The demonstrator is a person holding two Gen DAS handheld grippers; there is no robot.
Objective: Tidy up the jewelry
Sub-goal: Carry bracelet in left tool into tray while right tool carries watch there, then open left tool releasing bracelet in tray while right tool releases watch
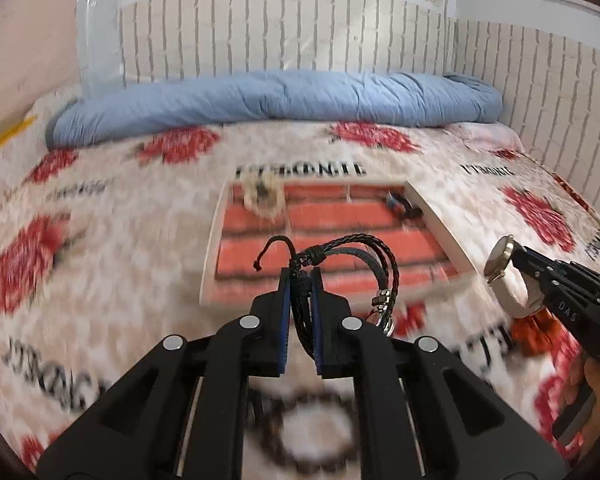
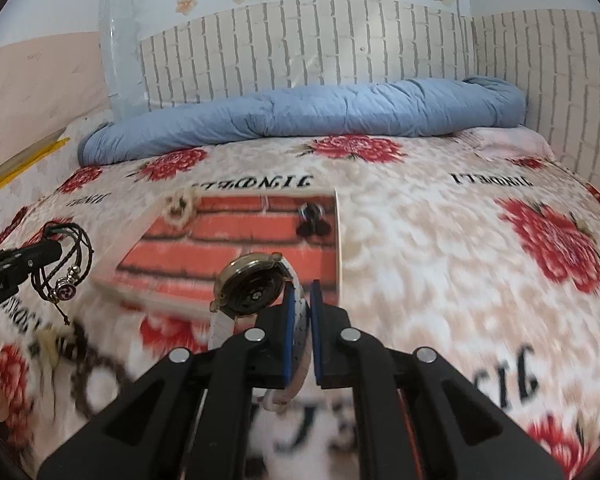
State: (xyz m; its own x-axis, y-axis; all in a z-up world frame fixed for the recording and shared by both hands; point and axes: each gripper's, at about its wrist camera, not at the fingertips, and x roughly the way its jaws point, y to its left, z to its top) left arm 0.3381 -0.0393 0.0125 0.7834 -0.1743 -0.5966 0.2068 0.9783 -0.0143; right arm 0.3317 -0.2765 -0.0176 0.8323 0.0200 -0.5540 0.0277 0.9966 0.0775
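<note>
My left gripper [image 1: 300, 276] is shut on a black braided leather bracelet [image 1: 356, 256] with a metal charm, held above the bedspread just before the tray; it also shows in the right wrist view [image 2: 70, 268]. My right gripper [image 2: 301, 292] is shut on the white strap of a wristwatch [image 2: 252, 290] with a gold case, held near the tray's front edge; the watch also shows in the left wrist view [image 1: 504, 272]. The white-rimmed tray [image 1: 440, 216] with a red brick-pattern floor lies on the bed. It holds a cream rope piece [image 1: 262, 196] and a small dark piece [image 1: 400, 204].
A floral bedspread [image 2: 440, 248] covers the bed. A rolled blue duvet [image 2: 300, 114] lies along the headboard. A dark beaded ring [image 1: 304, 432] lies on the bedspread beneath my left gripper. White brick-pattern walls stand behind and at right.
</note>
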